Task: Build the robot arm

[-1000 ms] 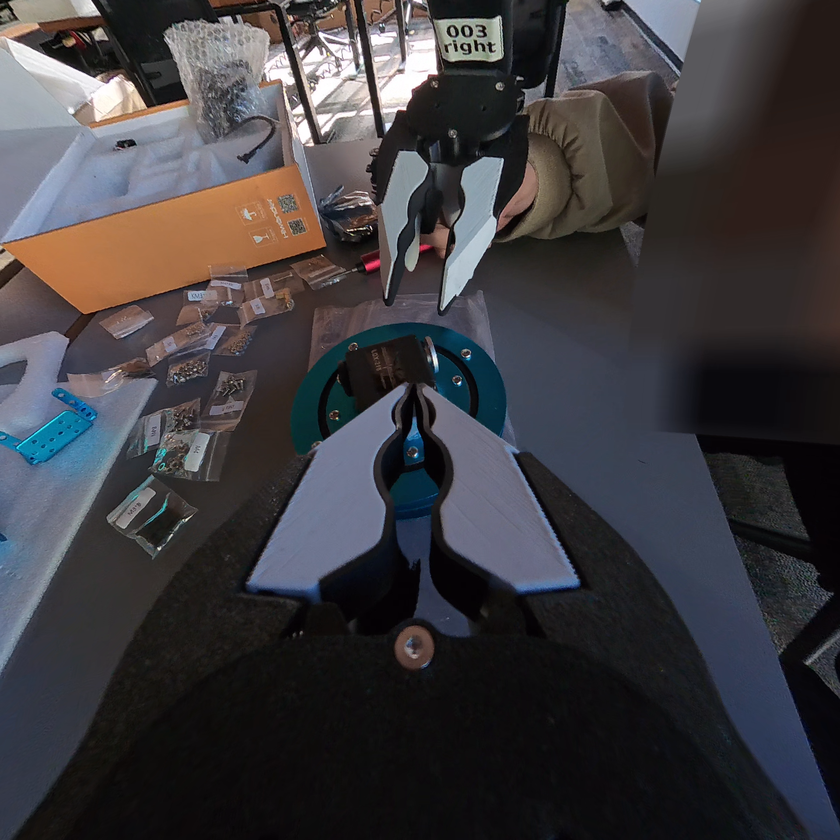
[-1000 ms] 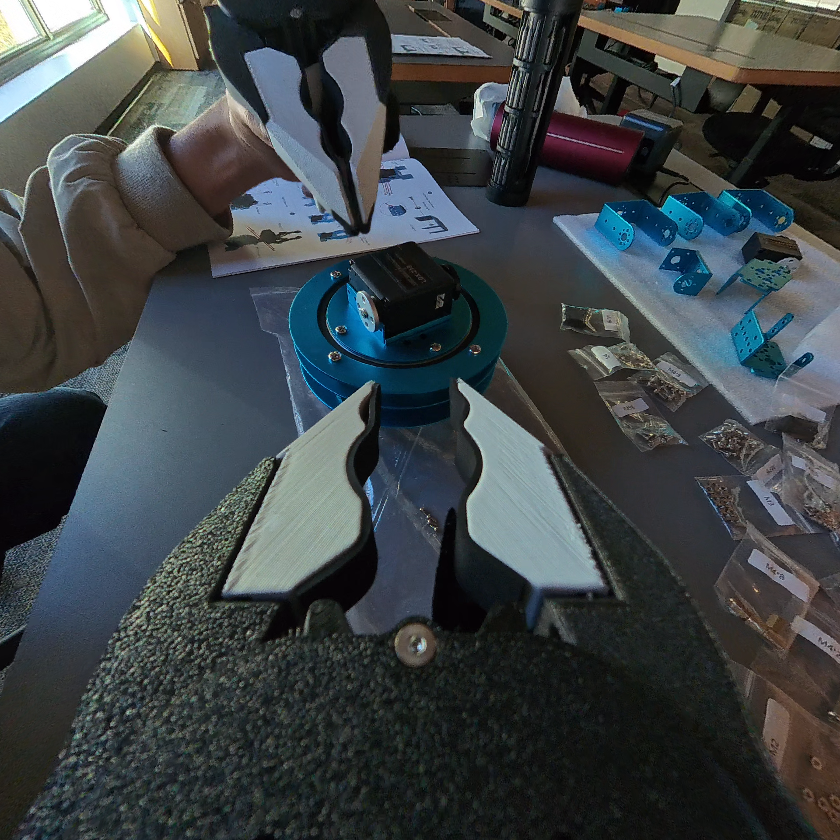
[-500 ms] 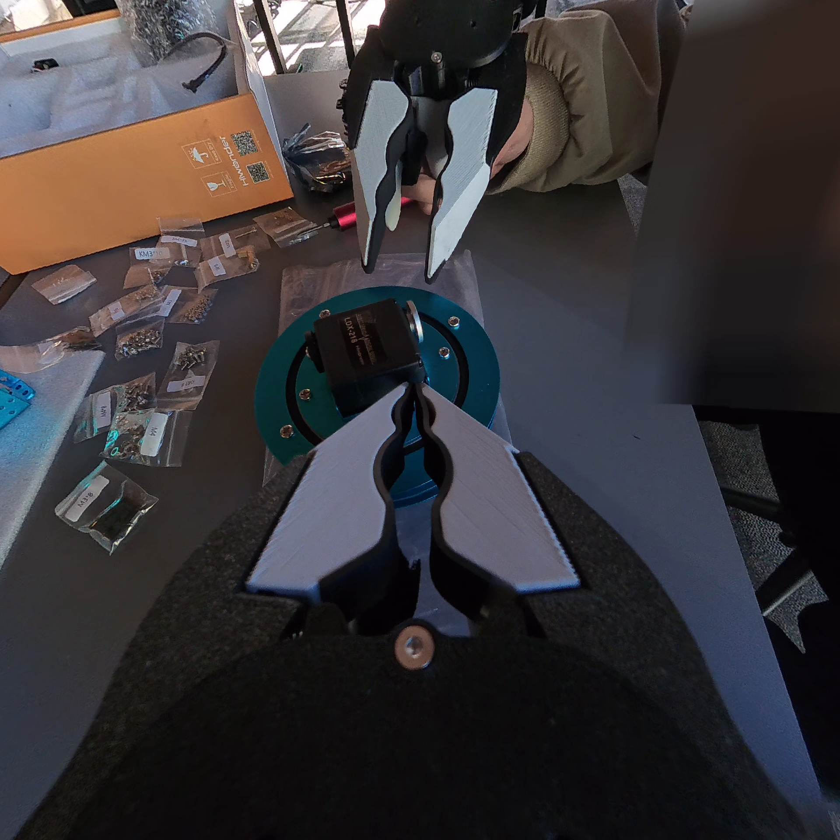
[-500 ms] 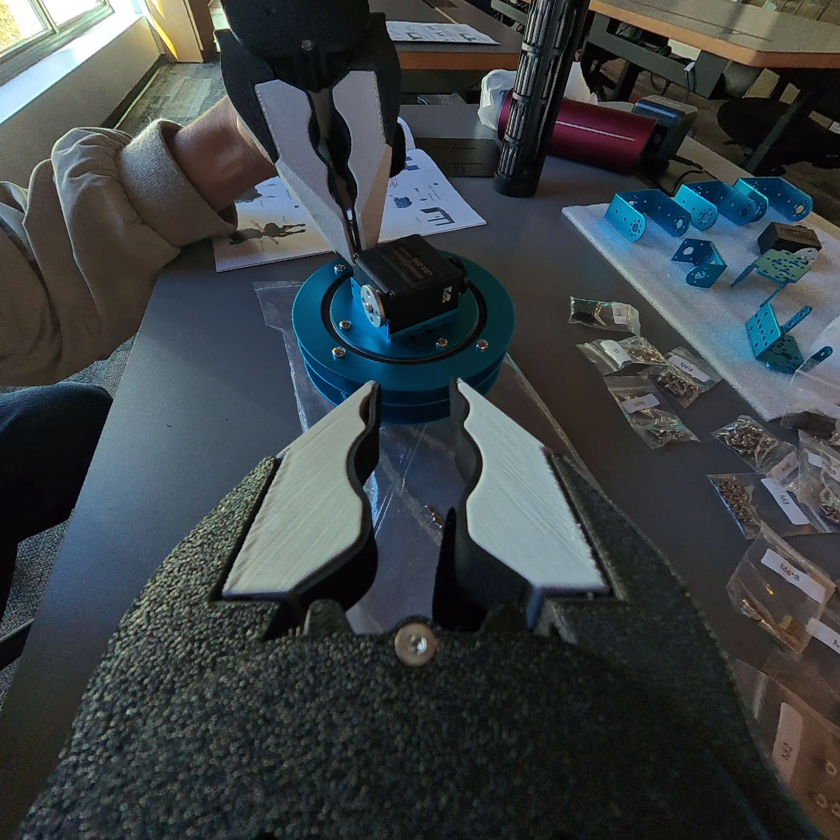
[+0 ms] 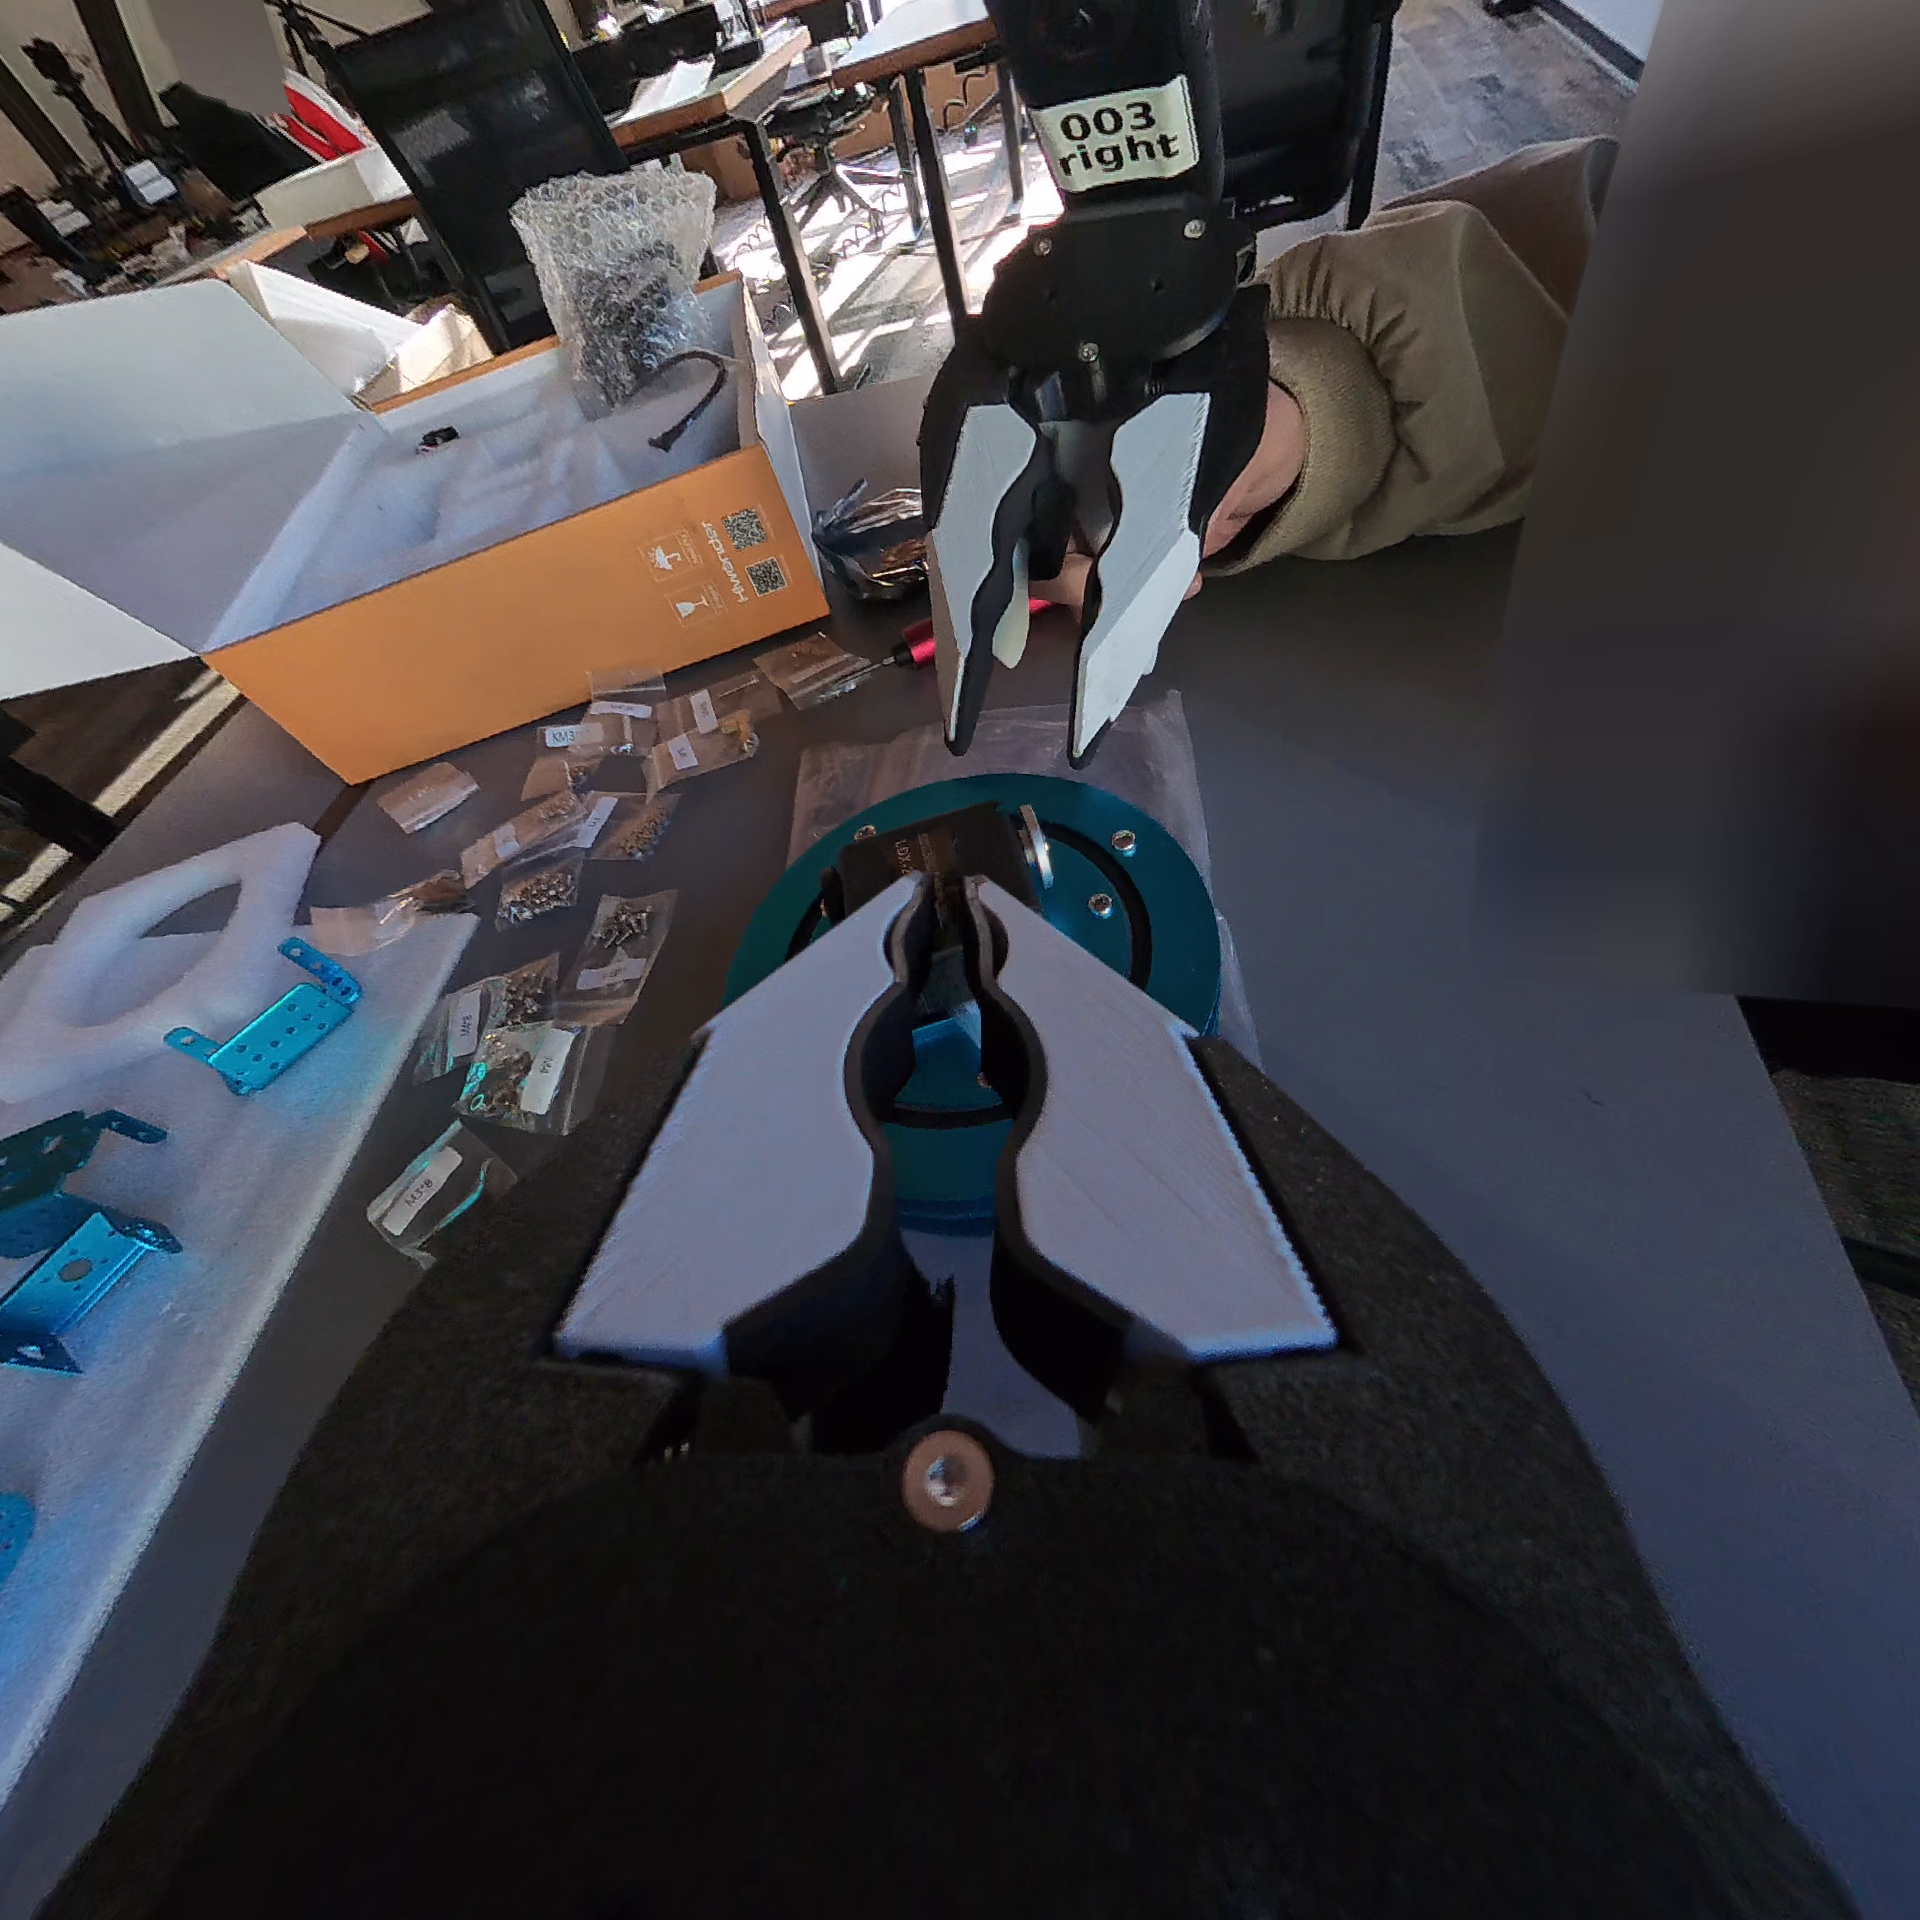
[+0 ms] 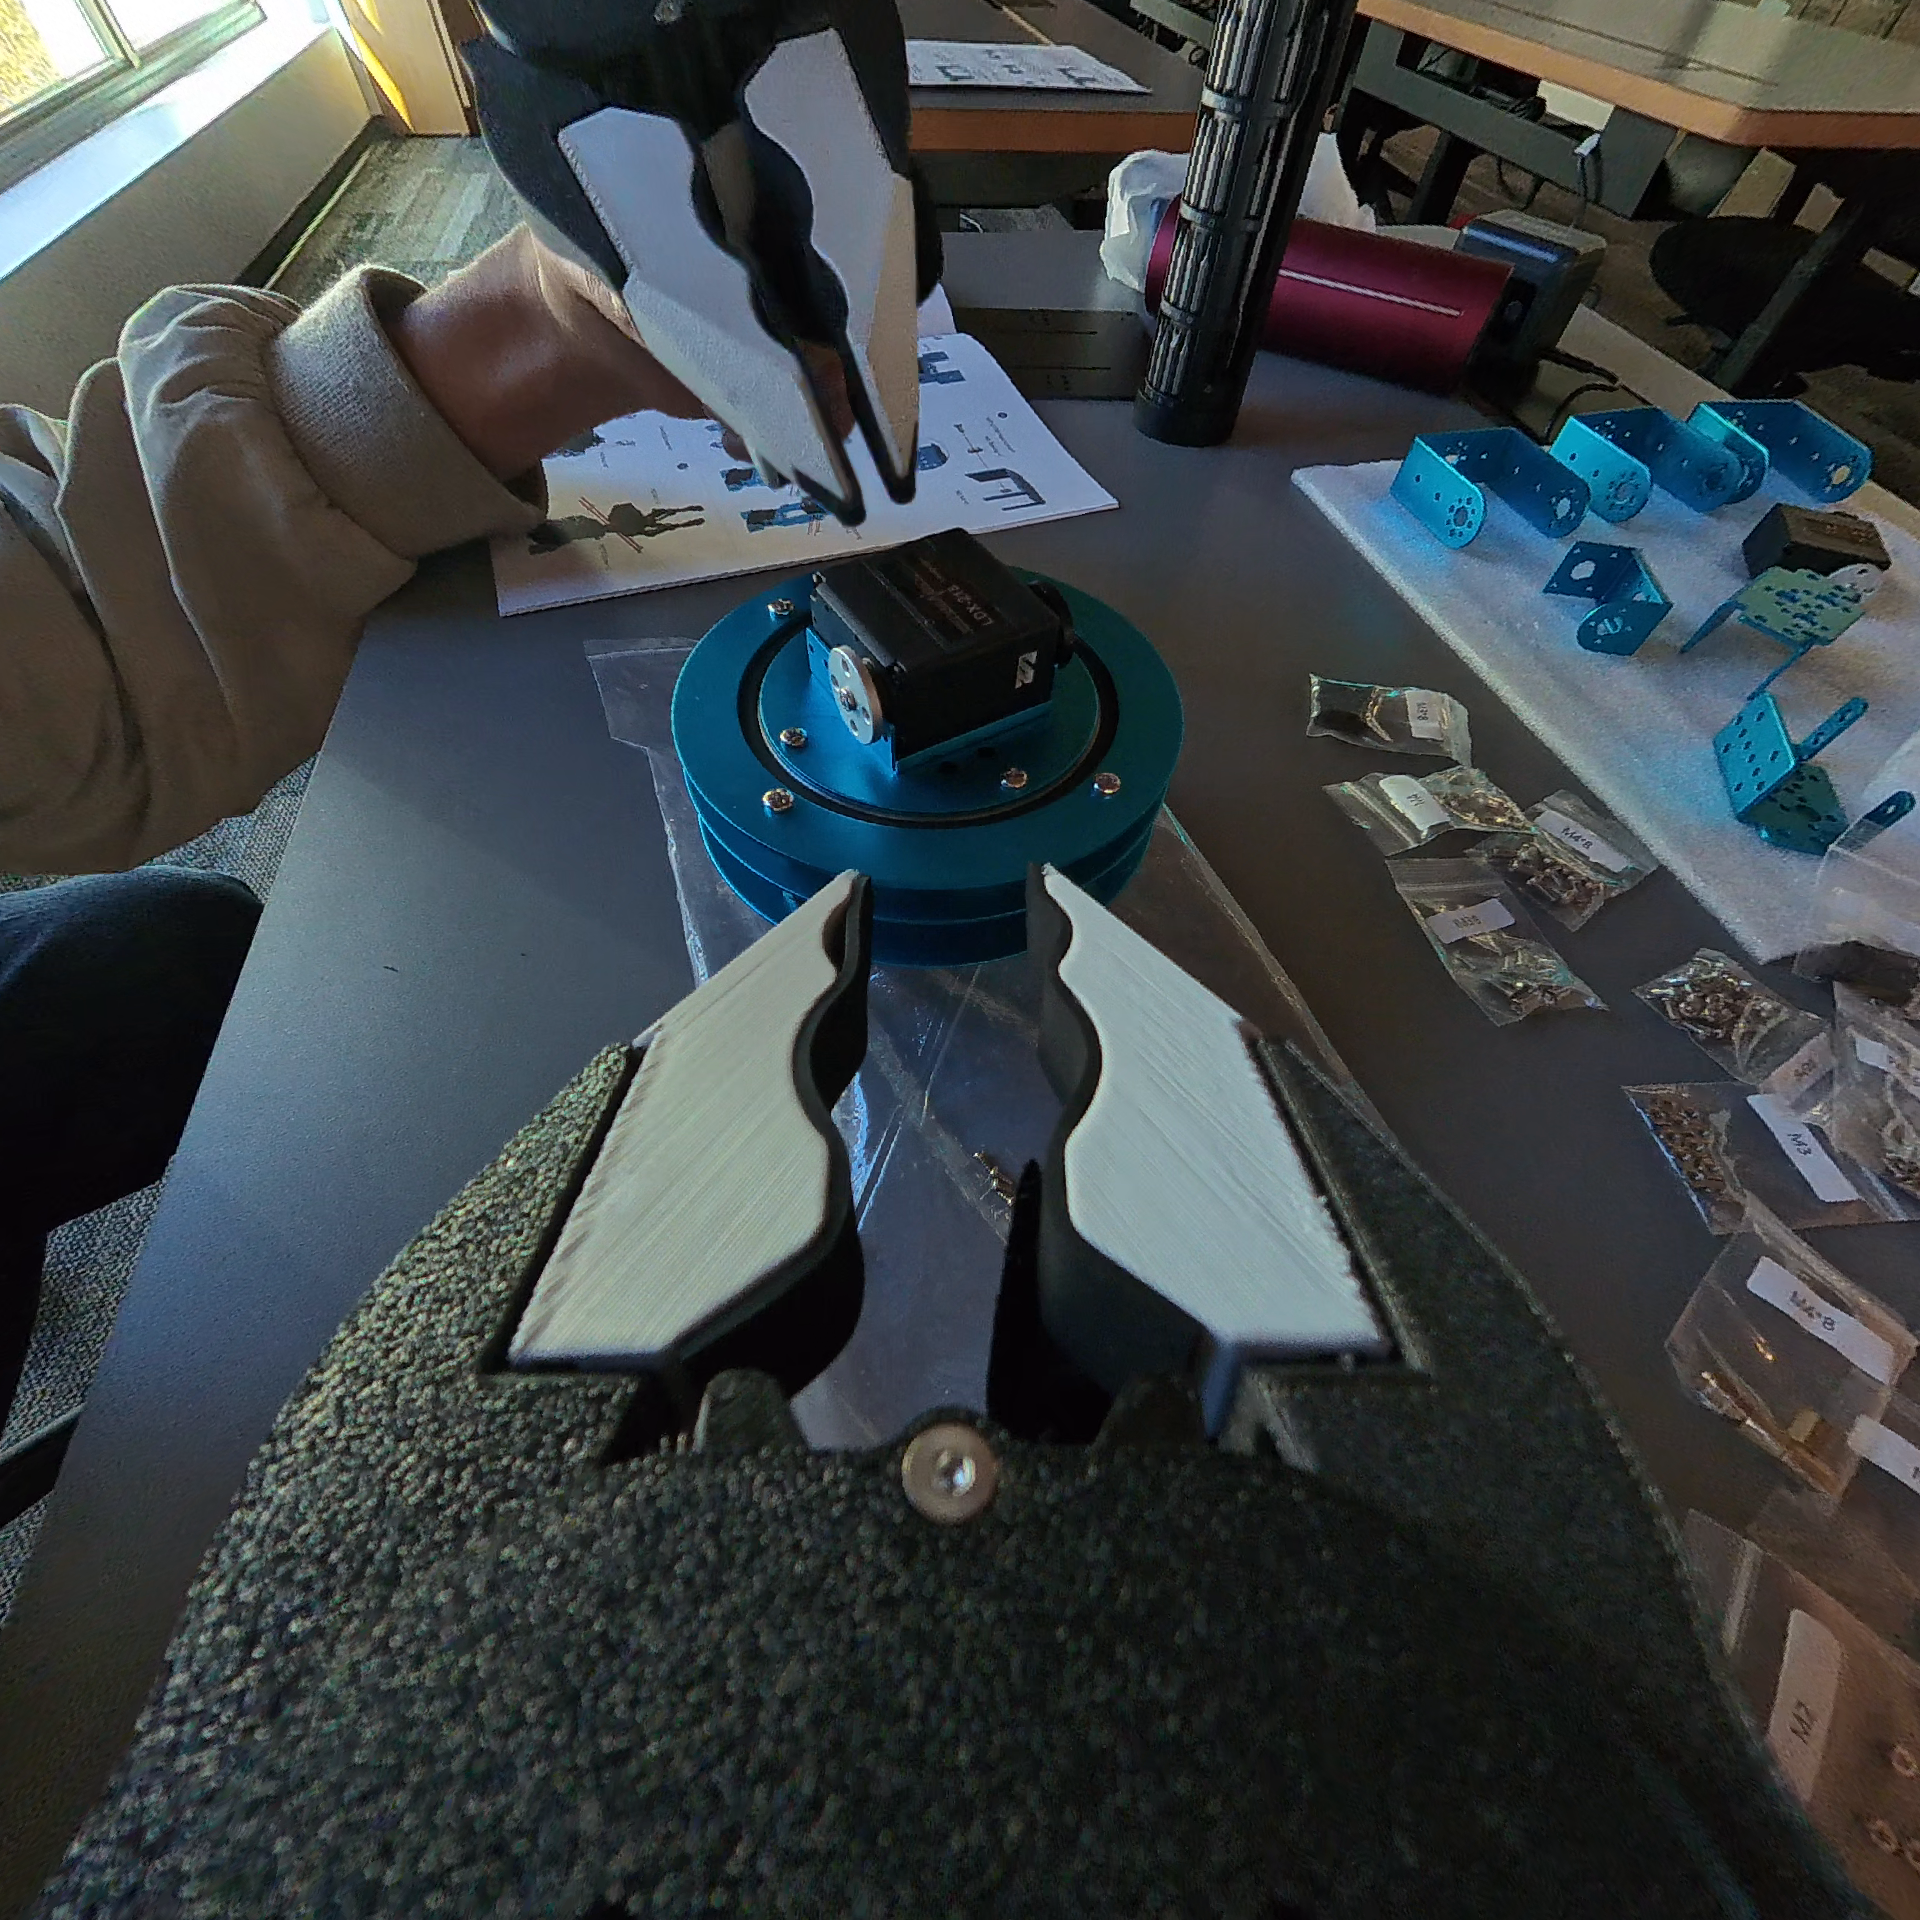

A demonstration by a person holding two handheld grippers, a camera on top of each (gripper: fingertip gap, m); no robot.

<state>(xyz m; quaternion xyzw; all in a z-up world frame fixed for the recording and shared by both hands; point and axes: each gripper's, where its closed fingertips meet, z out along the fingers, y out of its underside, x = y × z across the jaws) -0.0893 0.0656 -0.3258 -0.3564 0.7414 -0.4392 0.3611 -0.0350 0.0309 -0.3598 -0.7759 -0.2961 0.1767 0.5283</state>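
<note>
A black servo (image 6: 935,644) sits on a round blue base (image 6: 1132,727), which rests on a clear plastic bag (image 6: 935,1039) on the grey table. My left gripper (image 5: 945,883) hovers just above the servo (image 5: 883,857) and holds nothing, its jaws a narrow gap apart. It also shows from the front in the right wrist view (image 6: 878,499), above the servo's far side. My right gripper (image 6: 951,883) is open and empty, low at the near rim of the base. In the left wrist view it (image 5: 1018,748) hangs over the far rim of the base (image 5: 1153,935).
An open orange box (image 5: 499,613) stands at the back left. Several small bags of screws (image 6: 1496,914) lie beside the base. Blue brackets (image 6: 1621,468) rest on white foam. An instruction sheet (image 6: 1039,488), a black cylinder (image 6: 1236,208) and a red cylinder (image 6: 1351,301) lie beyond. My right fingertips sit around 8 centimetres from my left ones.
My left gripper dipped to touch the servo half a second ago, then rose off it, and its jaws parted slightly. The right gripper has stayed open and almost still.
</note>
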